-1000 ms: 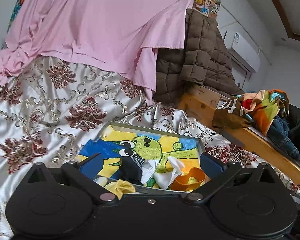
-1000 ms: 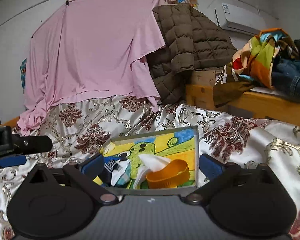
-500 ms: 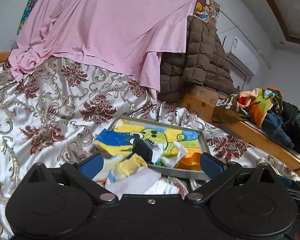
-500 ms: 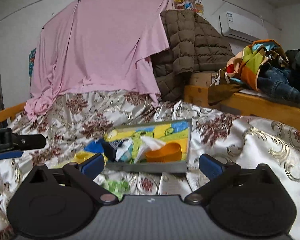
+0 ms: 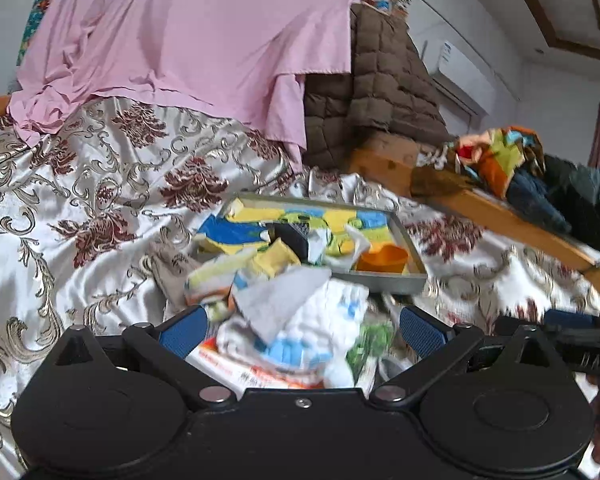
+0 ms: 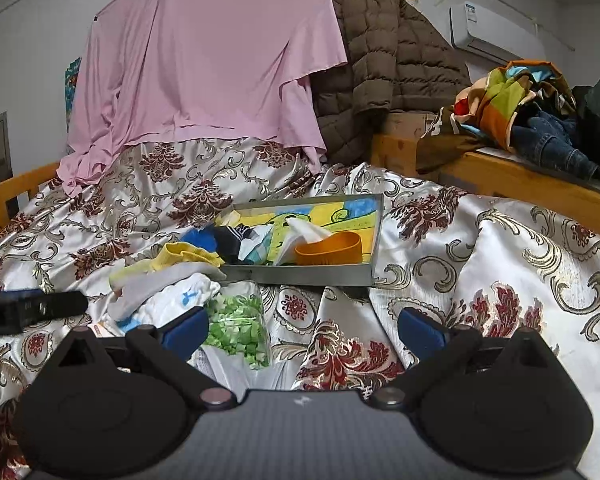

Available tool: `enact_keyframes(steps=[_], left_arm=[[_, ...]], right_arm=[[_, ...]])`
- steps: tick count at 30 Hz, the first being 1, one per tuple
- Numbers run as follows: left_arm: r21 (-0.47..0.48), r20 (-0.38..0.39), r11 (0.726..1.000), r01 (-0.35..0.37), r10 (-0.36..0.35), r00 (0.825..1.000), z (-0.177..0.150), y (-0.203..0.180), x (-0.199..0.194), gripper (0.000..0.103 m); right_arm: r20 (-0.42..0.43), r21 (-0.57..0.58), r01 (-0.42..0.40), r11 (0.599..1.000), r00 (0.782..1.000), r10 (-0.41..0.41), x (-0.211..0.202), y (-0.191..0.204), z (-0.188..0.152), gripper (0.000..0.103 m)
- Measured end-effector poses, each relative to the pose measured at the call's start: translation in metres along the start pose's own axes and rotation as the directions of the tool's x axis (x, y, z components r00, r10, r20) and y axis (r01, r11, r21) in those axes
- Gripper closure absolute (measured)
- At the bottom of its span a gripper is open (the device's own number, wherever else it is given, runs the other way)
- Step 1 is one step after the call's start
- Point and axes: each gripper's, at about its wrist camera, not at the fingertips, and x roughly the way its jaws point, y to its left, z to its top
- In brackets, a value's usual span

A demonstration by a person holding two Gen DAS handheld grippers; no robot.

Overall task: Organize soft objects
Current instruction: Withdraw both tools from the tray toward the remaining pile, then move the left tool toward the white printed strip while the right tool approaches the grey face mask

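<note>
A grey tray [image 5: 380,280] with a cartoon picture lies on the bed; it also shows in the right wrist view [image 6: 300,274]. In it are an orange cup [image 6: 328,248] with a white tissue [image 6: 306,230], and dark and blue socks [image 6: 230,240]. A pile of soft cloths, yellow [image 6: 184,252], grey [image 5: 276,300] and white with blue print [image 5: 320,320], spills in front of the tray. A green-patterned piece [image 6: 236,324] lies beside it. My left gripper [image 5: 300,326] is open over the pile. My right gripper [image 6: 302,330] is open and empty above the bedspread.
The floral satin bedspread [image 6: 480,260] covers the bed. A pink sheet [image 6: 220,60] and brown quilted jacket [image 6: 388,60] hang behind. A wooden bed rail [image 6: 520,184] with piled clothes [image 6: 520,108] runs along the right. The left gripper shows at the left edge [image 6: 28,312].
Both grippers have pulled back from the tray, toward the bed's near side. The cloth pile in front of the tray has come into view.
</note>
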Motion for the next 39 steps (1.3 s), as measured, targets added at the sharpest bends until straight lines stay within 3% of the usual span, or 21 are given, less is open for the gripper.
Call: enact_keyframes(steps=[20,39], left_arm=[[0.161,-0.121,0.984,0.079,-0.060,0.991,-0.040,-0.006,0.000,0.001],[0.232,-0.206,0.964,0.130,-0.082,0.975,-0.048,-0.008,0.019,0.001]], right_arm=[[-0.212,-0.138,-0.101,0.985,0.975,0.070,0.031,0.029,-0.014,0.000],[-0.310,-0.163,-0.120,0.979,0.948,0.064,0.051,0.035,-0.023,0.000]])
